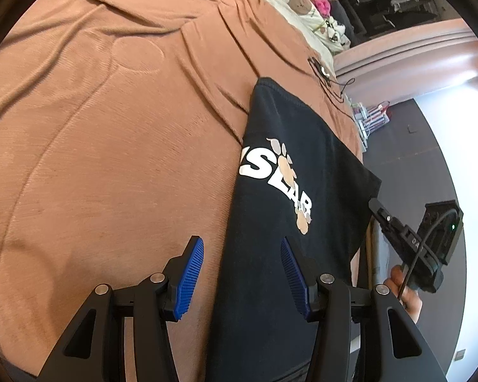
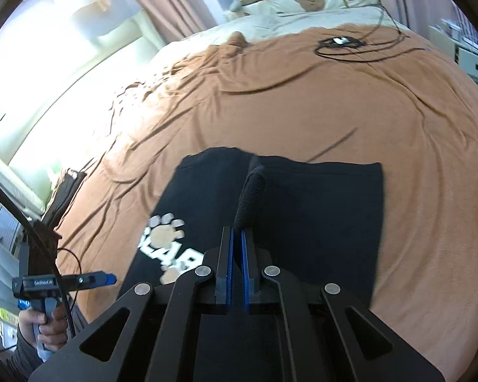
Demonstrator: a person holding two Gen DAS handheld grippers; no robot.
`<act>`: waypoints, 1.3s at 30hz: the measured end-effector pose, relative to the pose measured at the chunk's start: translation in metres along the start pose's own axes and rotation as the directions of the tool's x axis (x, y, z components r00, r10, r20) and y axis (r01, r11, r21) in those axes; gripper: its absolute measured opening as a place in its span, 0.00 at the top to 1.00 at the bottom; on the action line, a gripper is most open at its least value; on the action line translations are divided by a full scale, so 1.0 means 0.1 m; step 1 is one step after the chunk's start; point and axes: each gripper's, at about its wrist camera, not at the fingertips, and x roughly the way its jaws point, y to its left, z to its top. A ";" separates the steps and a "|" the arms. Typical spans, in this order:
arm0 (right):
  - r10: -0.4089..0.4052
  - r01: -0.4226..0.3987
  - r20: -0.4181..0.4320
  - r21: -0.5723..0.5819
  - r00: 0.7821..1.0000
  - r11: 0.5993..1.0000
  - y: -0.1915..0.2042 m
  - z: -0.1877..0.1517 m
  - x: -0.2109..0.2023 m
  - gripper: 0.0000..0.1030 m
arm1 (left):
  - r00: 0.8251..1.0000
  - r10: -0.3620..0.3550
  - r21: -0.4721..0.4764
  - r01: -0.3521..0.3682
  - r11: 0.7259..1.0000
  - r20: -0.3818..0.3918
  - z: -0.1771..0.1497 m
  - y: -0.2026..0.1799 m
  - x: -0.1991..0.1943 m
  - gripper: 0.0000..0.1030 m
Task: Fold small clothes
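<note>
Right tongs [image 2: 238, 238] pinching black shirt [image 2: 318, 216]

The black shirt [image 1: 290, 165] runs under the left gripper [image 1: 242, 277], its lettering partly folded away.

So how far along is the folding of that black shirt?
Partly done: the black shirt already lies as a narrowed strip on the brown bedspread. In hand: the right hand-held gripper has pinched a fold of its fabric. The left hand-held gripper hangs open, holding nothing. The remaining folds are left.
</note>
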 end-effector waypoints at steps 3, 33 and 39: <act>0.019 -0.019 -0.007 -0.025 1.000 1.000 0.16 -0.08 -0.01 0.99 | 1.000 -0.001 -0.005 0.002 1.000 0.010 -0.01 0.02 -0.08 0.49; -0.028 0.032 -0.054 0.074 0.998 0.997 -0.40 -0.02 -0.19 0.43 | 1.000 0.027 0.054 -0.026 0.998 -0.007 -0.01 -0.21 0.02 0.49; -0.109 0.116 -0.113 0.062 0.988 0.991 -0.50 0.18 0.21 0.43 | 0.999 0.051 0.046 -0.050 0.998 -0.019 0.00 -0.15 0.09 0.49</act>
